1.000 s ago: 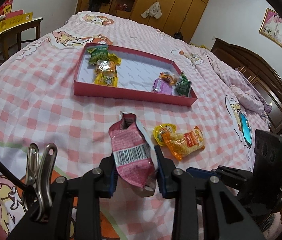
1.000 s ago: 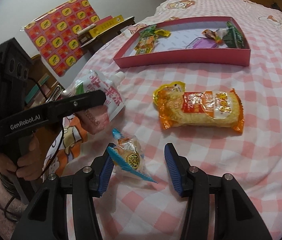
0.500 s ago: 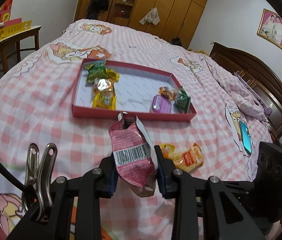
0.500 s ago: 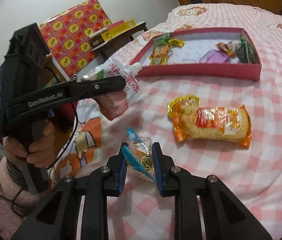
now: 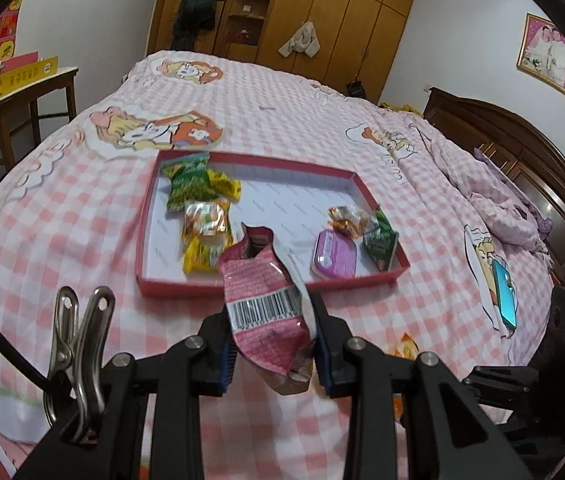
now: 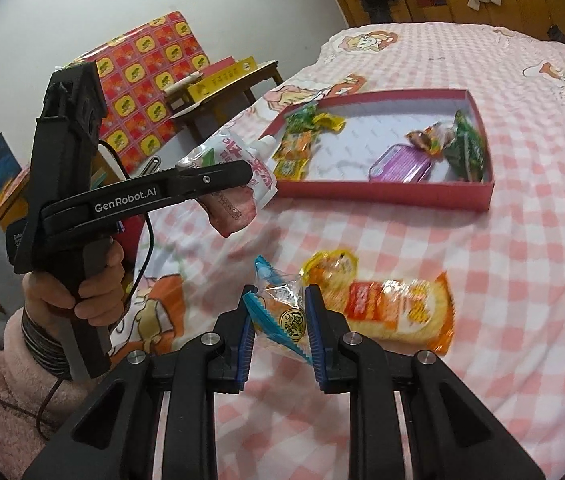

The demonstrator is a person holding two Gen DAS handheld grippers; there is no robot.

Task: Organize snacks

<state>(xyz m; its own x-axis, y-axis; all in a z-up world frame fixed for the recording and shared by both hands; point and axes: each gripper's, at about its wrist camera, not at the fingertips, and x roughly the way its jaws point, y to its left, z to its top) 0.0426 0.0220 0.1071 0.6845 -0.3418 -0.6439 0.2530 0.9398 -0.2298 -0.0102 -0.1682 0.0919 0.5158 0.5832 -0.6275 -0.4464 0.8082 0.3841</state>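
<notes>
Your left hand-held gripper (image 5: 274,344) clamps the soft pink pouch (image 5: 266,304) mid-body; right hand-held gripper (image 6: 278,328) pinches the crinkly blue-edged snack pkt (image 6: 282,312). Both look light, slippery, so grip firm.

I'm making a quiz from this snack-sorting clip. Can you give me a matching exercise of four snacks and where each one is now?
Things:
1. pink spout pouch
2. blue-edged clear snack packet
3. orange cracker pack
4. purple tin

Places:
A. inside the red tray
B. held in the left gripper
C. lying loose on the checked bedspread
D. held in the right gripper

Pairs: 1-B, 2-D, 3-C, 4-A
</notes>
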